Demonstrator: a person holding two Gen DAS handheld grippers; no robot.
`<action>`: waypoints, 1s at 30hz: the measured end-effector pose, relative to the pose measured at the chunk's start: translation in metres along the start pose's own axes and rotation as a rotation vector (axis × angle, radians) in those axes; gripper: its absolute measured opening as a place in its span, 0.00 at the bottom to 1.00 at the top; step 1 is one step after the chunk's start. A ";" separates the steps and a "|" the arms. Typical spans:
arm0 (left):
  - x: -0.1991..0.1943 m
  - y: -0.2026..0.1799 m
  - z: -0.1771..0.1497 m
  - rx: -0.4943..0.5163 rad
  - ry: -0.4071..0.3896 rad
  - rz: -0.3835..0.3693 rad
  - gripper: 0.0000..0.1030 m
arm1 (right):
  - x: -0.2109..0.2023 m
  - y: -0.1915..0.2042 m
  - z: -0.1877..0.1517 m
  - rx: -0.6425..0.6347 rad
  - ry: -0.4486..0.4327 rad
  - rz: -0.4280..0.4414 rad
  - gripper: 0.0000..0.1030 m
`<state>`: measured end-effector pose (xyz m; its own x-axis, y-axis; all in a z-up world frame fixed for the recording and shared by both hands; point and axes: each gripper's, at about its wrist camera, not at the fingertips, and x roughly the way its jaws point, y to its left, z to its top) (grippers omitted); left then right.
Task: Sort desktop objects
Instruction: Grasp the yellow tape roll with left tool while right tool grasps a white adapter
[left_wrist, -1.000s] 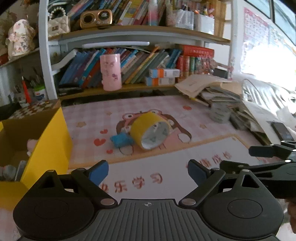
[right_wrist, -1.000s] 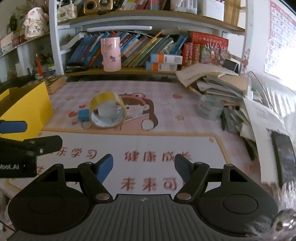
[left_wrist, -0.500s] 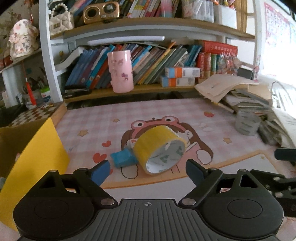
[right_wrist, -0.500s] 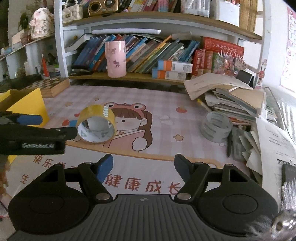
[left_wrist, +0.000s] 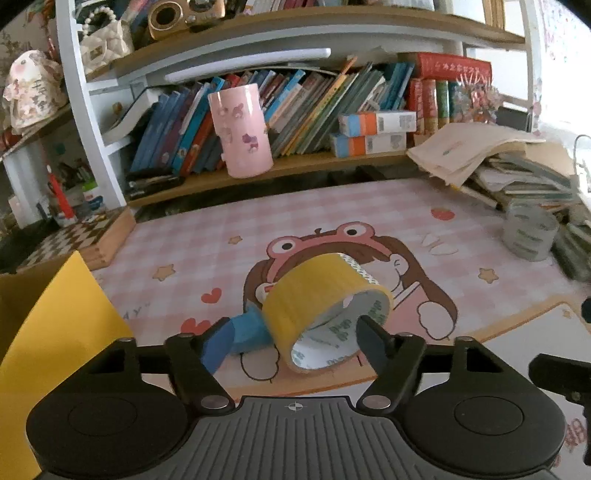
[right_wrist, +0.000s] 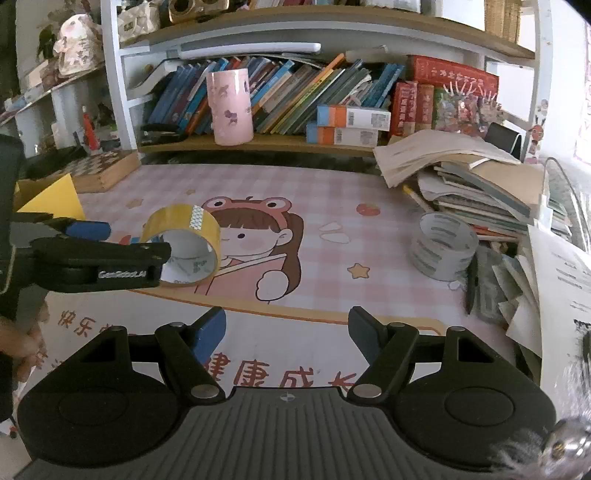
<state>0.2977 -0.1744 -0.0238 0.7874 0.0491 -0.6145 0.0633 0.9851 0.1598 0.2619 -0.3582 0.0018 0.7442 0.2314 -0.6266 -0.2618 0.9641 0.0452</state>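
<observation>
A yellow tape roll (left_wrist: 325, 310) stands on its edge on the pink cartoon desk mat (left_wrist: 369, 206), leaning on a small blue eraser (left_wrist: 247, 328). My left gripper (left_wrist: 295, 339) is open, its fingers on either side of the roll's near end, the right finger in front of the roll's hole. In the right wrist view the left gripper (right_wrist: 110, 243) reaches the yellow tape roll (right_wrist: 184, 240) from the left. My right gripper (right_wrist: 288, 332) is open and empty above the mat's white front strip. A grey tape roll (right_wrist: 443, 247) sits at the right.
A yellow cardboard box (left_wrist: 40, 332) stands at the left. A pink cup (left_wrist: 240, 129) stands on the lower bookshelf. A pile of books and papers (right_wrist: 480, 192) fills the right side. A chessboard box (left_wrist: 74, 240) lies at the back left.
My left gripper has moved forward and down to the yellow tape roll, its fingers now flanking it. My right gripper has moved forward over the mat.
</observation>
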 end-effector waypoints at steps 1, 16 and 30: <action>0.004 -0.001 0.000 0.005 0.005 0.007 0.61 | 0.001 -0.001 0.000 -0.002 0.001 0.004 0.69; 0.034 0.001 -0.001 -0.021 0.039 0.086 0.10 | 0.009 -0.015 -0.001 0.022 0.030 0.016 0.69; -0.051 0.052 -0.004 -0.211 0.013 0.004 0.06 | 0.048 -0.001 0.013 0.020 0.032 0.110 0.69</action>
<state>0.2586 -0.1254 0.0125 0.7796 0.0536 -0.6240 -0.0704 0.9975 -0.0023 0.3058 -0.3463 -0.0178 0.6917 0.3316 -0.6415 -0.3280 0.9357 0.1300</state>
